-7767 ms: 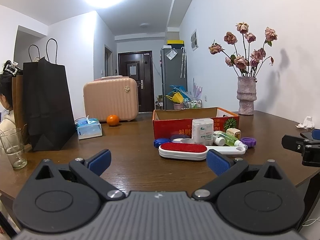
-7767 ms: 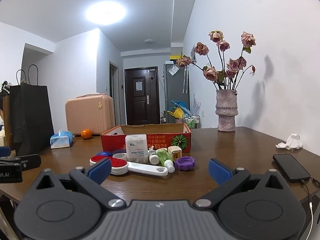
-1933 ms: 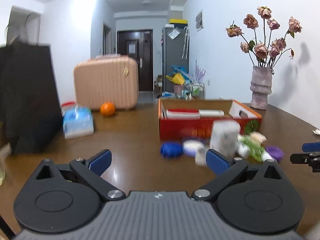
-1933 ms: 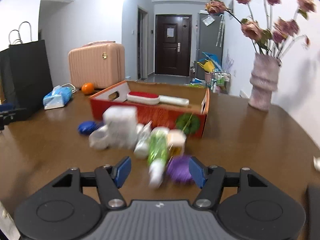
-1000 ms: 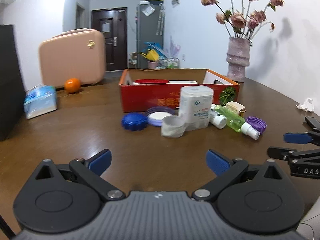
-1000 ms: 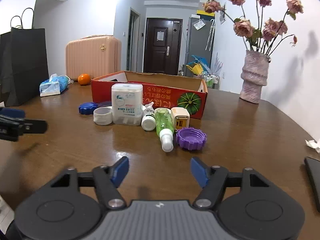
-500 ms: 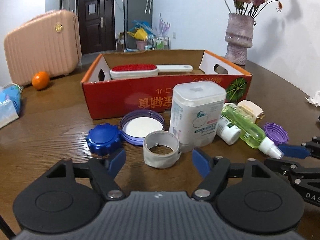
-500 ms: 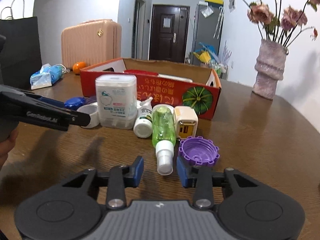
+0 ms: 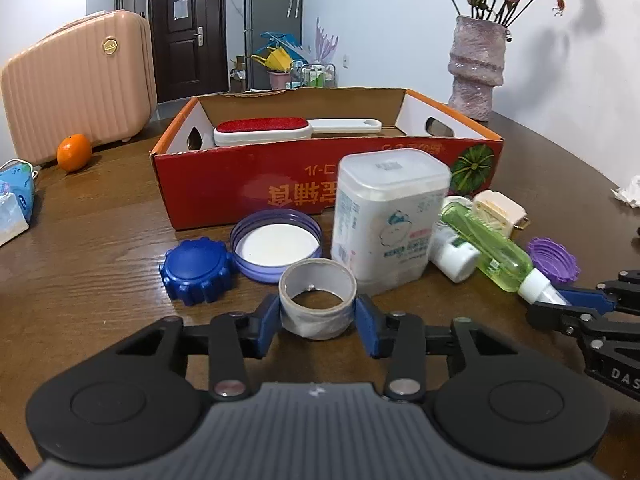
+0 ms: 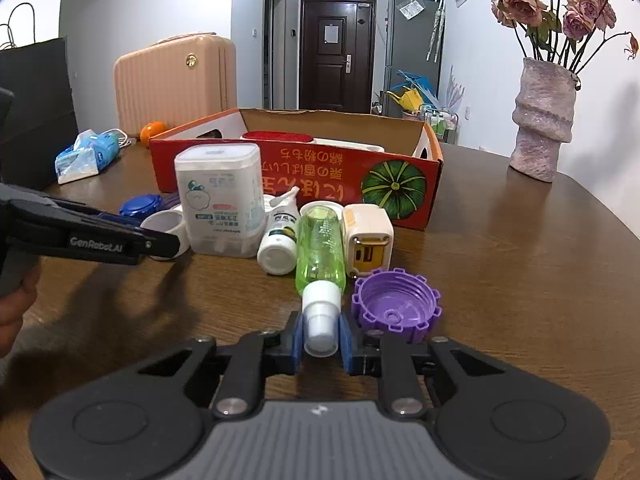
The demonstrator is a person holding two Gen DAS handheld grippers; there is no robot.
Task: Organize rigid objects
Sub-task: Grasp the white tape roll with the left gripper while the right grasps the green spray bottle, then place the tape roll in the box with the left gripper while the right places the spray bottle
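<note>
- Closing the left gripper around a grey tape ring standing on the wooden table; blue pads sitting narrow against both sides of the ring, the jaws pinching in on it.
- Closing the right gripper around the white cap of a green spray bottle lying on its side; pads pressing the cap from left and right, jaws narrow.
- Lying just beside the bottle cap: a purple ridged lid, open side up.
- Resting behind the bottle and touching it: a cream charger plug and a small white bottle on its side.
- Standing upright just behind the tape ring: a white lidded container.
- Lying left of that container: a light-purple lid, white inside up, and a dark blue ridged lid, close together.
- Sitting behind the whole cluster: a red cardboard box, holding a red-and-white lint brush.
</note>
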